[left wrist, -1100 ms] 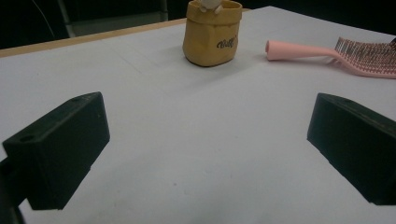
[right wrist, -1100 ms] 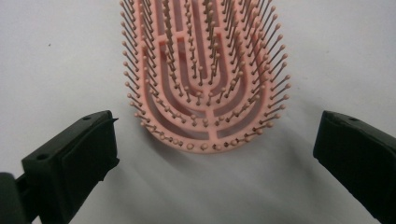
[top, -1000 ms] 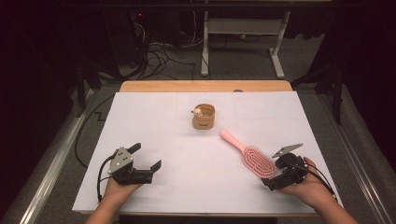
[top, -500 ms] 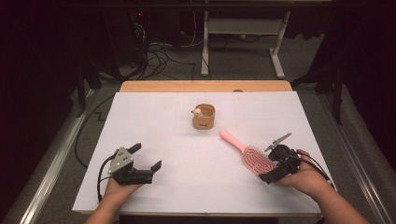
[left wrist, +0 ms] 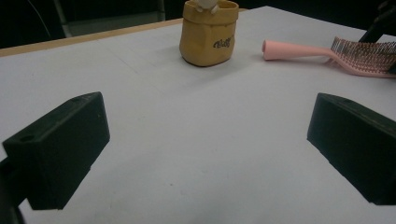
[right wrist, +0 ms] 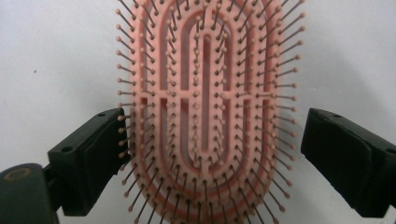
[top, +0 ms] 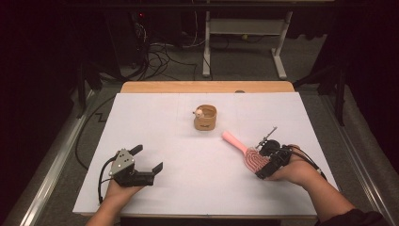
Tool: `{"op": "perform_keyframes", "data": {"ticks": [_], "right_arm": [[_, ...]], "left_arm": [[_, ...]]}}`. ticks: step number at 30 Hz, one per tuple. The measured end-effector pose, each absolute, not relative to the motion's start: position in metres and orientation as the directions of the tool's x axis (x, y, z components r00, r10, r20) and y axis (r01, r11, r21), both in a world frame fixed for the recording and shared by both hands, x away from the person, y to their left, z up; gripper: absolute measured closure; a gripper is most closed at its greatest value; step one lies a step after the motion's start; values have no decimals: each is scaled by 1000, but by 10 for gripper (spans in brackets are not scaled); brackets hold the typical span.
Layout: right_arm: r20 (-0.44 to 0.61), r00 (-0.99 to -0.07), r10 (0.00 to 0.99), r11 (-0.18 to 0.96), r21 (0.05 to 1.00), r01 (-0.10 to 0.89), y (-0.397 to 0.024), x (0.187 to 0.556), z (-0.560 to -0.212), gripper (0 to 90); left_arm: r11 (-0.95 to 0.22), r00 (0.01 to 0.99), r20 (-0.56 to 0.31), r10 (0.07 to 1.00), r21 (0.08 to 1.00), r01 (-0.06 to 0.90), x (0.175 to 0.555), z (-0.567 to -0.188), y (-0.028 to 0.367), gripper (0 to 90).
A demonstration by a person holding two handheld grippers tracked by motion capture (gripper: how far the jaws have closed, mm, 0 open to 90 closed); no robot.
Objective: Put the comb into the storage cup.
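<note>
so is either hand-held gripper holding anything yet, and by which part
Nothing is held yet. The right hand-held gripper straddles the head of the pink hairbrush, its jaws just closing, one pad at the bristles and the other clear. The left hand-held gripper is open over bare table.

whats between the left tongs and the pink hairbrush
Nothing: bare white table runs from the open left tongs to the pink plastic hairbrush in the high view; the left gripper view shows it bare too.
</note>
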State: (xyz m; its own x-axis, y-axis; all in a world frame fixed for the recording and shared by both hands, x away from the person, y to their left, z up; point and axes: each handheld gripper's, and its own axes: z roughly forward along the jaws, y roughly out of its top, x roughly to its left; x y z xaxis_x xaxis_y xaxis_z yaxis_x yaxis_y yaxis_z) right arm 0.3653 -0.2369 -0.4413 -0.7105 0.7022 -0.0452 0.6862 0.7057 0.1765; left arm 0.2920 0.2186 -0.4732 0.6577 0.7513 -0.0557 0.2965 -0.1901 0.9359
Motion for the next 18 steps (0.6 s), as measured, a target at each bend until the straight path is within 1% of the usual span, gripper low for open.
{"op": "perform_keyframes", "data": {"ticks": [4, 5, 18], "right_arm": [[-36, -710, 704, 703, 175, 689, -234, 368, -442, 114], [-33, -709, 704, 704, 161, 692, -232, 369, -442, 123], [-27, -723, 690, 720, 121, 683, -222, 379, -445, 152]], "left_arm": [[-188, 657, -58, 752, 936, 298, 292, -473, 219, 0], [-189, 658, -56, 751, 937, 295, 291, -473, 219, 0], [-191, 660, -56, 749, 936, 297, 291, -473, 219, 0]]}}
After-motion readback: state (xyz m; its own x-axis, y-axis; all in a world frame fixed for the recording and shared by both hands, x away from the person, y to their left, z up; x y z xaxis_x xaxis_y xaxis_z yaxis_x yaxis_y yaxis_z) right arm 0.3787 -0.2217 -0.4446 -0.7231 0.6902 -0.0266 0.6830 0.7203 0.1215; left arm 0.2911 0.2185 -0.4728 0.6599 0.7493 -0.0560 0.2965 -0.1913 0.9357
